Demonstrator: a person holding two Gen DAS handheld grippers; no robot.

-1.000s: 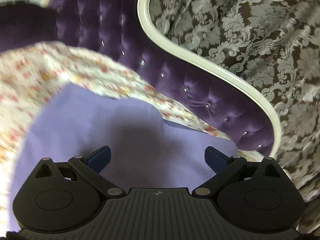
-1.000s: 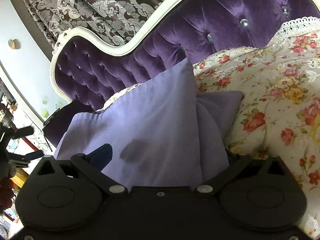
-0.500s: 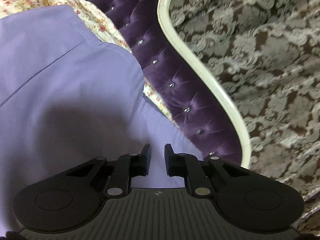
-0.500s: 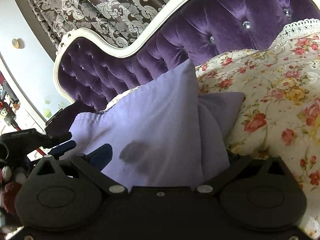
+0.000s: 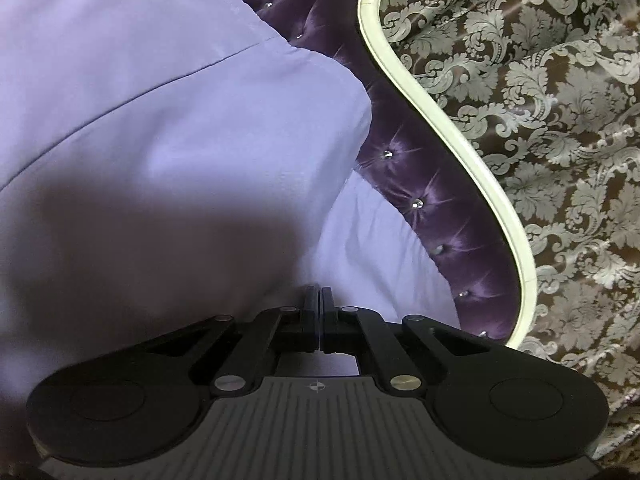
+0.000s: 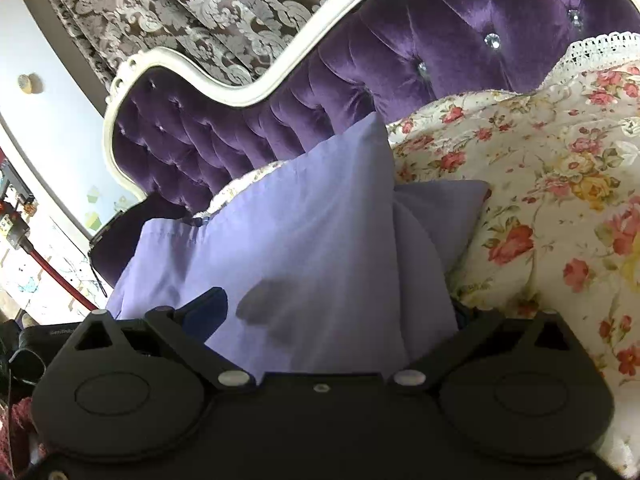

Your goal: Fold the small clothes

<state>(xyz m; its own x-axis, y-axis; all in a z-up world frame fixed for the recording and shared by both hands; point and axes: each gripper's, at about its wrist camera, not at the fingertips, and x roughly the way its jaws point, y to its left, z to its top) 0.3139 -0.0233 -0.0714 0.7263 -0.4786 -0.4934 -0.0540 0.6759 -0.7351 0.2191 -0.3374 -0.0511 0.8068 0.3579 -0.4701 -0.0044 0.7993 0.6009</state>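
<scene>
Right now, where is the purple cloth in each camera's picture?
Left wrist view: the purple cloth fills the left and middle, and the left gripper has its jaws shut on its edge.
Right wrist view: the cloth stands in the lower middle, between the open jaws of the right gripper.
Shared landmark: the purple tufted headboard with its white frame.

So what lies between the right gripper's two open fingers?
The lavender garment fills the gap of the right gripper, seen in the right wrist view.

Left gripper swung toward the purple headboard, jaws went from wide apart to pressed together on the lilac garment
</scene>
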